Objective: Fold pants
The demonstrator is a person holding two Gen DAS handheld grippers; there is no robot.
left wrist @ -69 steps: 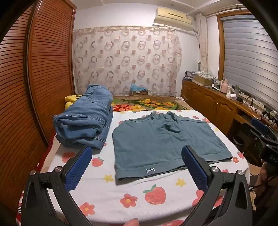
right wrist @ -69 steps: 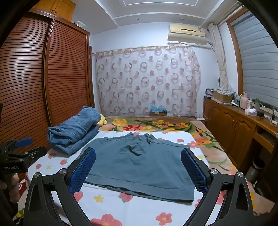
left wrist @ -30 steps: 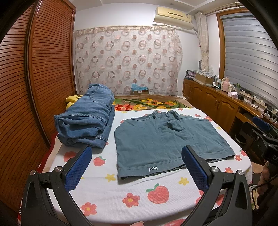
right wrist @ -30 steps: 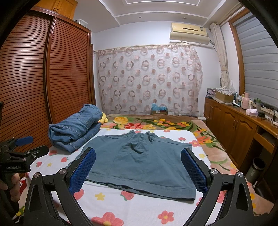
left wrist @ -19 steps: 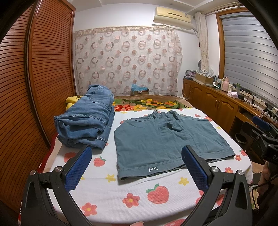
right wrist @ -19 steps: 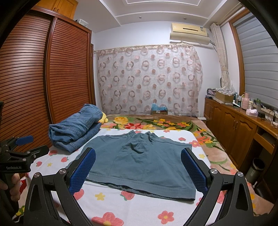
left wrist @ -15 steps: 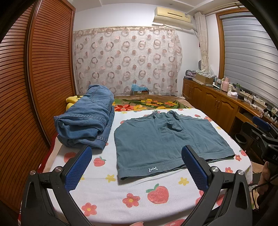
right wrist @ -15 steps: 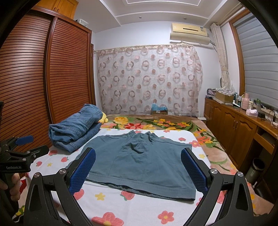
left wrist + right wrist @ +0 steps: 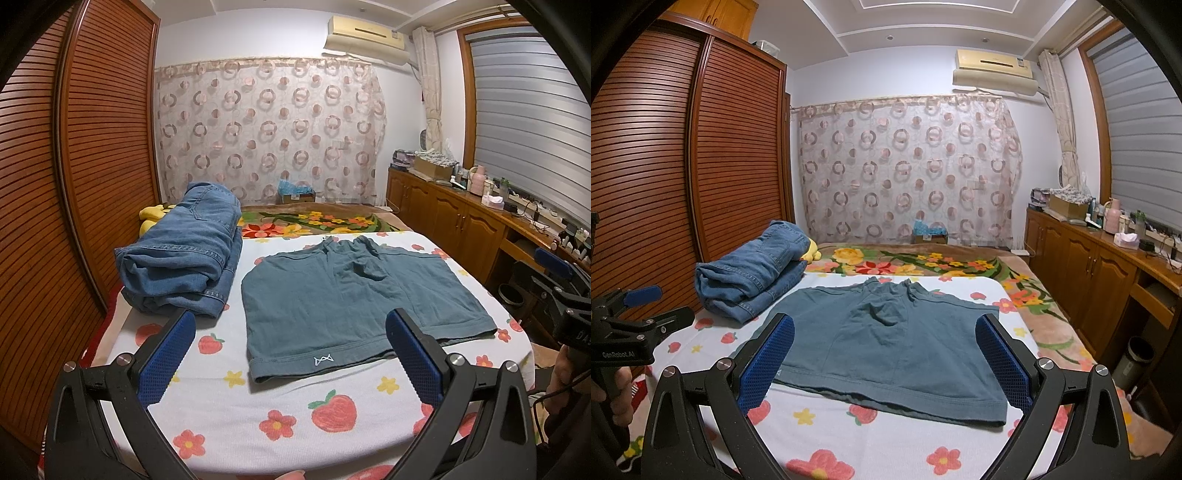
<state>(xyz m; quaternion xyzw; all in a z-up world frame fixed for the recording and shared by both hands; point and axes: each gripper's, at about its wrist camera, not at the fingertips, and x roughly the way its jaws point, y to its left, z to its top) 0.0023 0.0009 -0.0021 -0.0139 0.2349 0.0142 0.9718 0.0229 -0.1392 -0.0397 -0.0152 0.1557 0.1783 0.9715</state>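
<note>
White logo (image 9: pixel 324 359) on shorts (image 9: pixel 354 291), hidden beside right gripper (image 9: pixel 884 360)

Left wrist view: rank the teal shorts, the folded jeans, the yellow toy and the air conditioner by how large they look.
1. teal shorts
2. folded jeans
3. air conditioner, though it hangs farther away, so its real size is unsure
4. yellow toy, mostly hidden behind the jeans

Folded jeans (image 9: pixel 181 266) stacked just left of teal shorts (image 9: pixel 354 295), crowding that edge. Bare sheet (image 9: pixel 258 417) along near hem: open access. Right side open sheet to bed edge. Wardrobe doors (image 9: pixel 74 184) wall off far left.
</note>
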